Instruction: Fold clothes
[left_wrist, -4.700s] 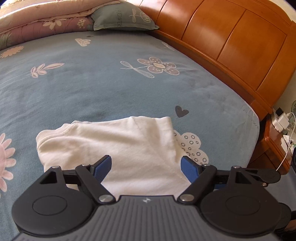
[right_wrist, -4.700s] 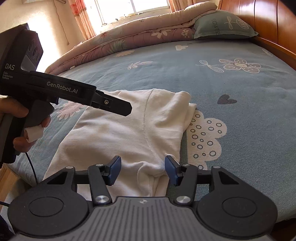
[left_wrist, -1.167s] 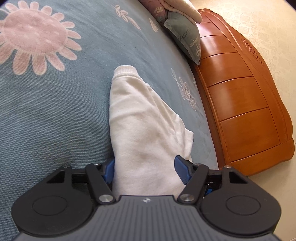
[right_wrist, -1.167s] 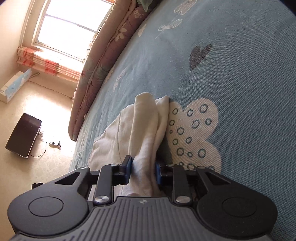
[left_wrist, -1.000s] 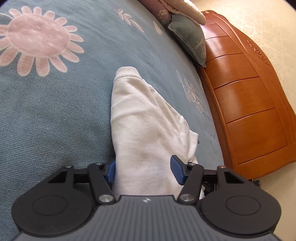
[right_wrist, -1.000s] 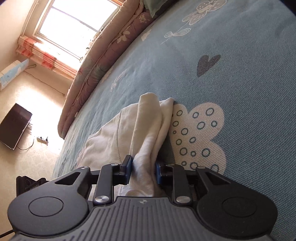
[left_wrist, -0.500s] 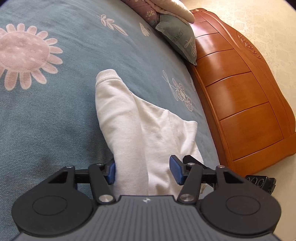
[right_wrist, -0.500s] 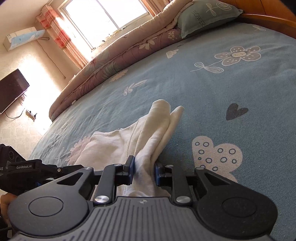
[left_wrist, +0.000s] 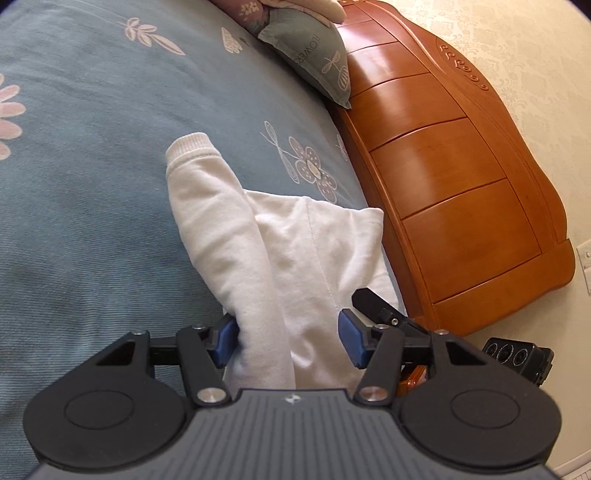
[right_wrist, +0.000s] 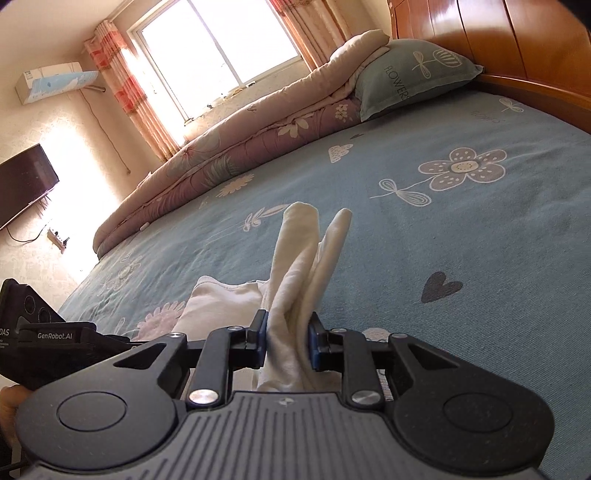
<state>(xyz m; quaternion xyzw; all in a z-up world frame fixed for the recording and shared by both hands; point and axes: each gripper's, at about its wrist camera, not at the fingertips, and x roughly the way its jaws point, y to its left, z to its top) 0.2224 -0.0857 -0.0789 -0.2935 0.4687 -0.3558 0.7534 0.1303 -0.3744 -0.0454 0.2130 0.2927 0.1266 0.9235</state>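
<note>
White garment (left_wrist: 280, 254) between spread left gripper (left_wrist: 288, 338) fingers, on blue bedsheet (left_wrist: 92, 177).

Bright daylight, both views. Right wrist view: window (right_wrist: 225, 55) far left blown out white, glare washing wall (right_wrist: 74, 155) beside it. Bedsheet (right_wrist: 461, 229) evenly lit, soft shadows only. Left wrist view: glossy sheen streaks on wooden headboard (left_wrist: 443, 177); white garment (left_wrist: 295, 251) near clipping, folds faintly shaded. Strong fisheye bending at edges, dark corner vignette. Focus sharp throughout, no motion blur.
</note>
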